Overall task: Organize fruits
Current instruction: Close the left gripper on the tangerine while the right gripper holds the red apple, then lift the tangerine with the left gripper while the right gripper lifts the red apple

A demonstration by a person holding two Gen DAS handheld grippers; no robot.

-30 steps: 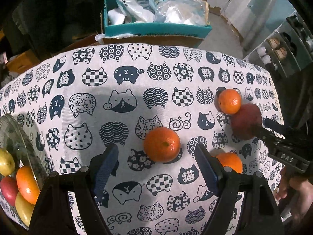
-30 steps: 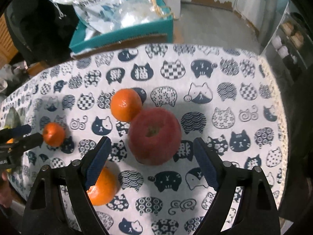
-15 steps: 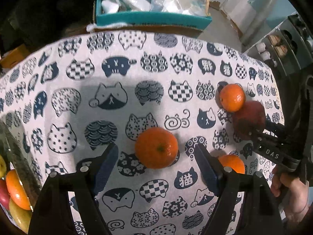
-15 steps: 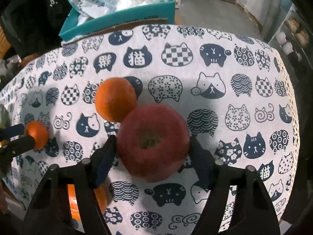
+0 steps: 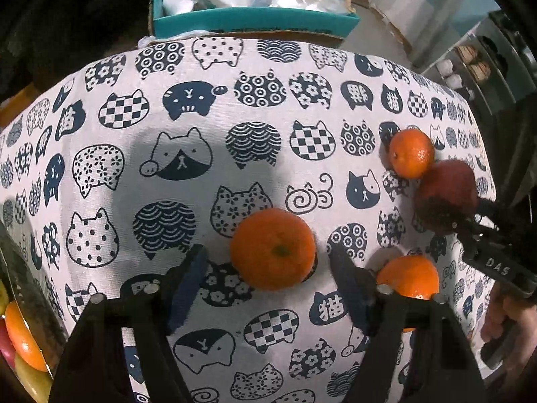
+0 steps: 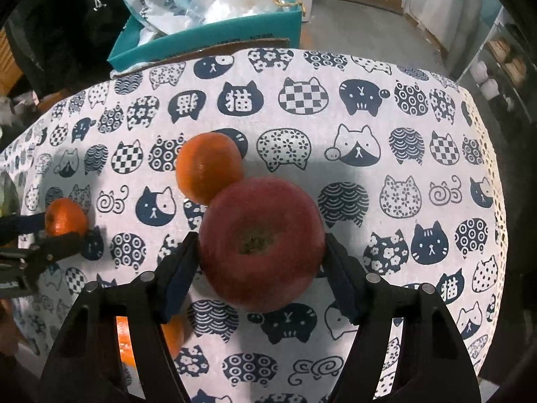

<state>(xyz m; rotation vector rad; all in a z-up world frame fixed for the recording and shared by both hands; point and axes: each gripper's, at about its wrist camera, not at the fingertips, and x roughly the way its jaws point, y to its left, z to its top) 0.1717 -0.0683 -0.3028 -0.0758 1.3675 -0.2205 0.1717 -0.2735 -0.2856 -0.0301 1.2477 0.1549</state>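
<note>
At the far left edge of the left wrist view, a glass bowl (image 5: 20, 288) holds orange, red and yellow-green fruit, its rim cut off by the frame. Next, the left gripper (image 5: 268, 278) stands wide open over the cat-print tablecloth (image 5: 141, 154), with a large orange (image 5: 273, 248) lying on the cloth between its fingers, near the tips but touching neither pad. Just right of the right finger lies a second orange (image 5: 407, 277), partly hidden behind that finger. Further right and farther back, a small orange (image 5: 412, 153) rests against the red apple (image 5: 448, 191). In the right wrist view, the right gripper (image 6: 260, 265) is closed on that apple (image 6: 261, 243), both blue pads (image 6: 178, 268) pressing its sides, stem hollow facing the camera. The small orange (image 6: 209, 168) touches the apple's upper left. Beyond the table's far edge sits a teal box (image 6: 208, 37) stuffed with plastic bags (image 6: 201, 0)
</note>
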